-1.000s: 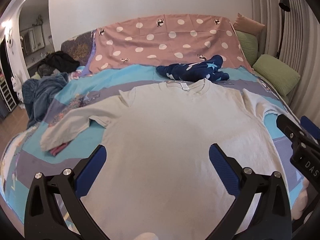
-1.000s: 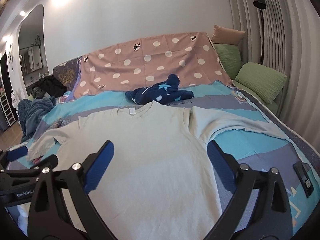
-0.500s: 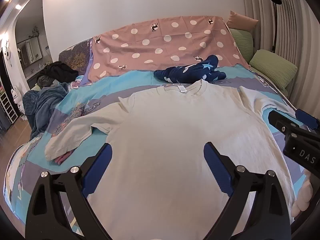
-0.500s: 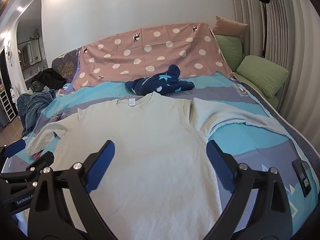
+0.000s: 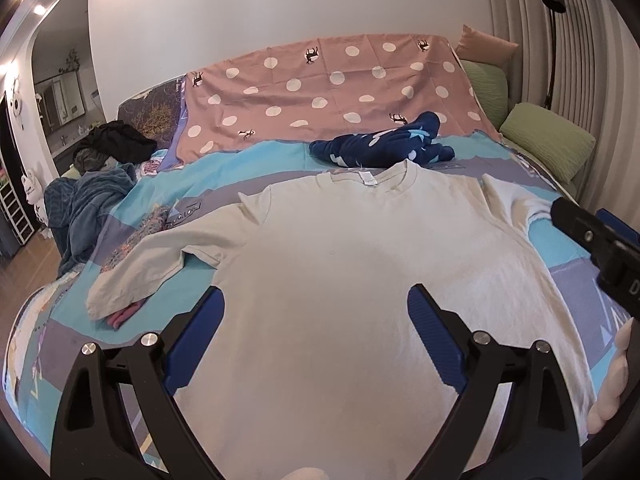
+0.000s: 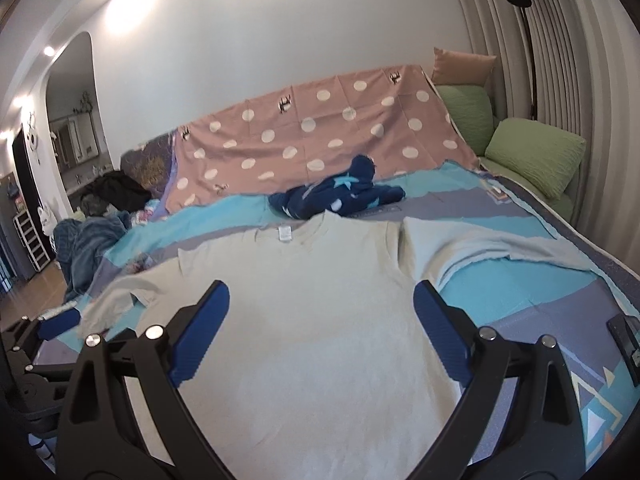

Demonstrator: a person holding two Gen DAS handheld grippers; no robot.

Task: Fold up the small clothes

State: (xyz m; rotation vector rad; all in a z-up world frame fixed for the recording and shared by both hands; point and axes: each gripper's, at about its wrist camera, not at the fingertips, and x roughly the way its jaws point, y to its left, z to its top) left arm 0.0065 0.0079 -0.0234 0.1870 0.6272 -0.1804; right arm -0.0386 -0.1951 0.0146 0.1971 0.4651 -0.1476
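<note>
- The pale cream long-sleeved cotton shirt (image 5: 352, 264) lies flat on its back in the middle of the bed, collar and white neck label at the far end, hem nearest the cameras.
- Its body is spread smooth; I judge that no fold has been made yet, so the whole folding job is left.
- The shirt's left sleeve (image 5: 160, 260) runs outward with its cuff end doubled over; a small pink scrap of cloth (image 5: 122, 314) peeks from under it. The right sleeve (image 6: 480, 252) trails out across the bedspread with a ragged, slightly rumpled edge.
- The left tongs (image 5: 316, 336) hover above the shirt's lower half, blue pads wide apart, holding nothing.
- The right tongs (image 6: 322, 332) hang over the same lower half, pads likewise spread and empty; each tool's black frame shows at the edge of the other's view.
- Likely next step, as a guess: gather a sleeve inward onto the body; the doubled cuff may want straightening first.
- Just beyond the collar sits a crumpled navy garment with pale stars and dots (image 5: 380, 146), near enough to crowd a fold toward the collar.
- The turquoise and grey patterned bedspread (image 5: 256, 160) carries everything; behind it a pink polka-dot sheet (image 5: 328, 92), green pillows (image 6: 532, 156), and a heap of blue-grey blanket (image 5: 86, 204) well off to the side.
- A small dark flat object (image 6: 626, 344) lies near the bed's right edge; what it is I cannot tell.
</note>
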